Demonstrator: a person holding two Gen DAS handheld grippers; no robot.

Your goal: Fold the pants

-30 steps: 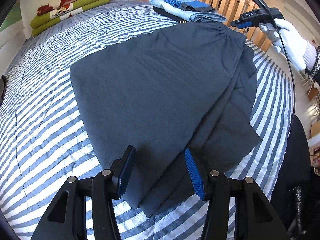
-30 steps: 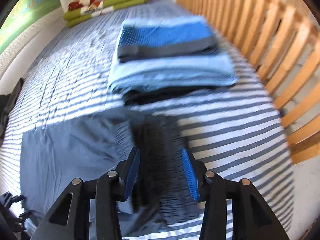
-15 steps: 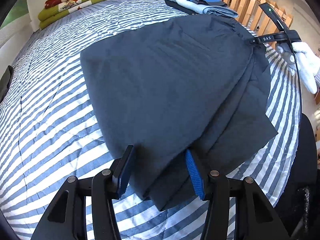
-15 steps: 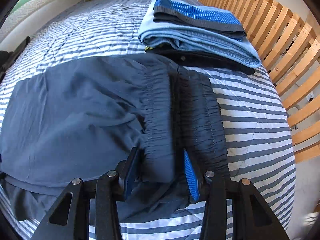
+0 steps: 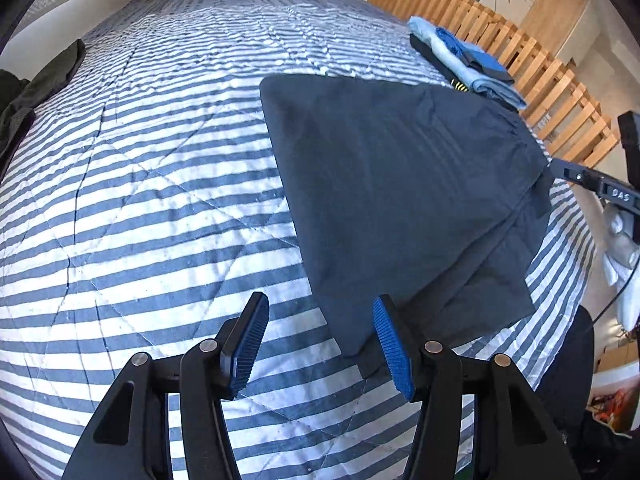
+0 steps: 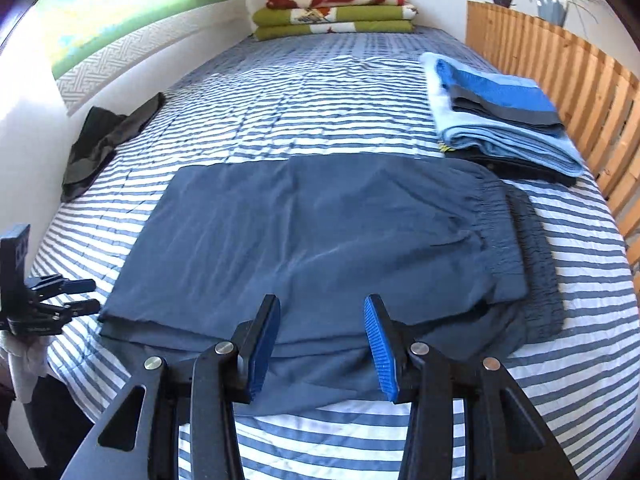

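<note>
**Q:** What is seen across the bedroom?

**A:** A striped quilt (image 6: pixel 320 92) is spread over the bed, bounded on one side by a slatted wooden rail (image 6: pixel 560 64). Dark blue pants (image 6: pixel 312 236) are laid flat near the quilt's front edge, doubled over, the gathered waistband (image 6: pixel 500 232) turned toward the rail. A stack of folded clothes (image 6: pixel 504 120) is set just beyond the waistband, folded blankets (image 6: pixel 336 12) are piled at the far wall, and a dark garment (image 6: pixel 104 140) is left at the quilt's far side.

**Q:** How are the hands and tongs posed?

**A:** The right gripper (image 6: pixel 320 344) is held low over the pants' near edge, its blue pads (image 6: pixel 380 352) spread wide, nothing pinched between them. The left gripper (image 5: pixel 320 340) is levelled above the quilt beside the leg end of the pants (image 5: pixel 400 200), its jaws likewise parted and empty; one pad (image 5: pixel 392 344) is seen over the corner of the cloth, though contact cannot be told. From the left wrist view, a white-gloved hand (image 5: pixel 620 240) is glimpsed on the right tool beside the waistband.
</note>
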